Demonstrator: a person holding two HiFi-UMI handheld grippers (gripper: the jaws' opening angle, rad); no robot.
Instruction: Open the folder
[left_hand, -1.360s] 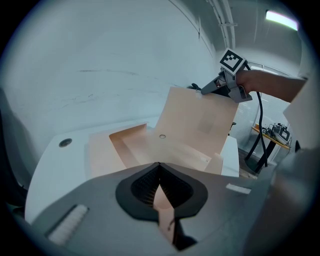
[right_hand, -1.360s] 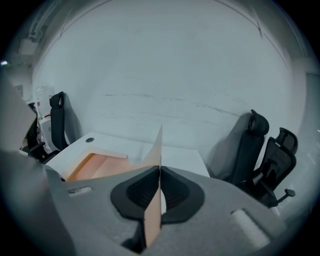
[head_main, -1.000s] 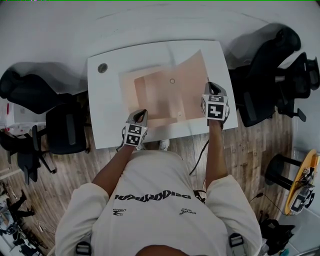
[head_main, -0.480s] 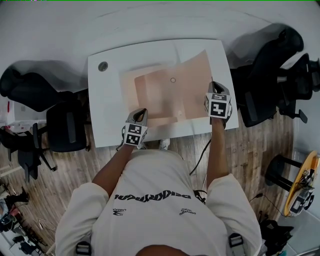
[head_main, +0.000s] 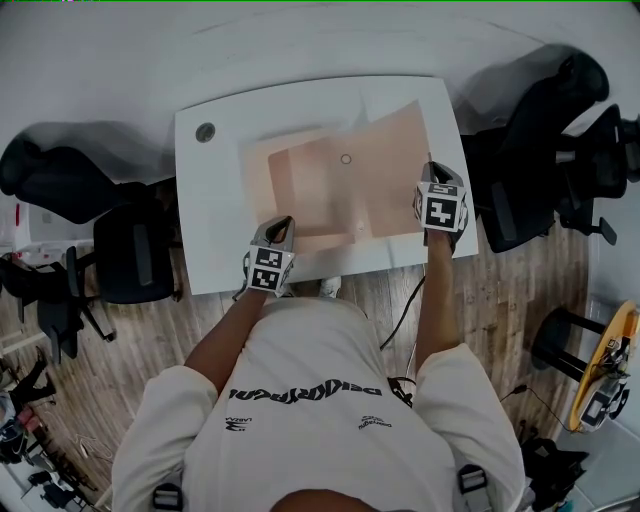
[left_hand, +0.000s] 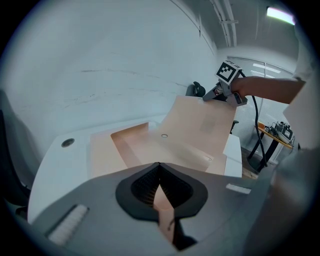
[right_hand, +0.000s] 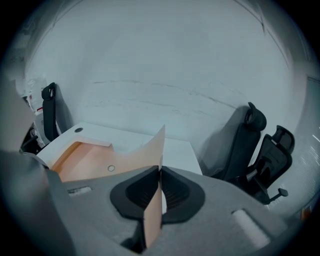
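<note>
A peach paper folder lies open on the white desk. Its cover stands curved up on the right side. My right gripper is shut on the cover's right edge; in the right gripper view the sheet runs edge-on between the pads. Those jaws have just been opening a little, with the cover still between them. My left gripper is shut on the folder's near edge, a strip of which sits between its pads. The right gripper also shows in the left gripper view.
Black office chairs stand right of the desk and left of it. A round cable grommet sits in the desk's far left corner. The desk's near edge runs just behind both grippers.
My right gripper has moved right and a little lower with the cover, swinging it further open. The left gripper has stayed put.
</note>
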